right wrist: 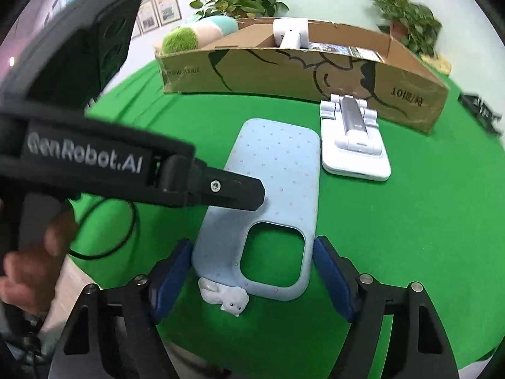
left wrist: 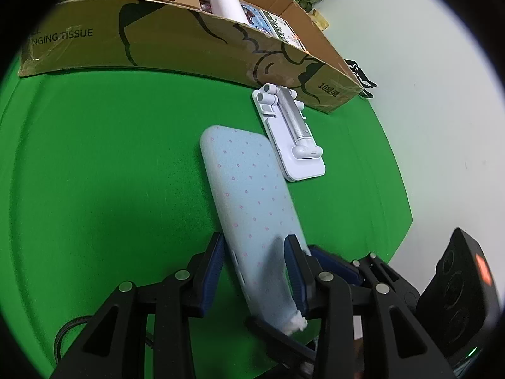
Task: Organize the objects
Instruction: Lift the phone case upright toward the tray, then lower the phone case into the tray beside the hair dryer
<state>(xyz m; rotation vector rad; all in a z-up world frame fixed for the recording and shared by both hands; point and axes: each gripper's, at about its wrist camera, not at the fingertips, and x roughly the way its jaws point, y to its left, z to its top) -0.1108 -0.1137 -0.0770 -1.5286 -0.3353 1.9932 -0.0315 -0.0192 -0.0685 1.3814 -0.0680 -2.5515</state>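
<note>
The left gripper (left wrist: 255, 271) is clenched on the blue dotted phone case (right wrist: 271, 195) at the middle of the frame. The right gripper (right wrist: 252, 274) straddles its lower end, released. Next, the case likely goes to the cardboard box (right wrist: 284, 72), upper frame, printed "TISSUE"; the left gripper's body reads "GenRobot.AI".

Phone case (right wrist: 271, 189) near centre on table (right wrist: 410, 237); phone stand (right wrist: 353, 145) just right, farther; cardboard box (right wrist: 300, 72) behind both.

I read "GenRobot.AI" on the left hand-held gripper (right wrist: 252, 194) body at my nine o'clock, and "NGING TISSUE" plus "10" with unclear characters on the cardboard box (left wrist: 189, 47) at twelve o'clock.
</note>
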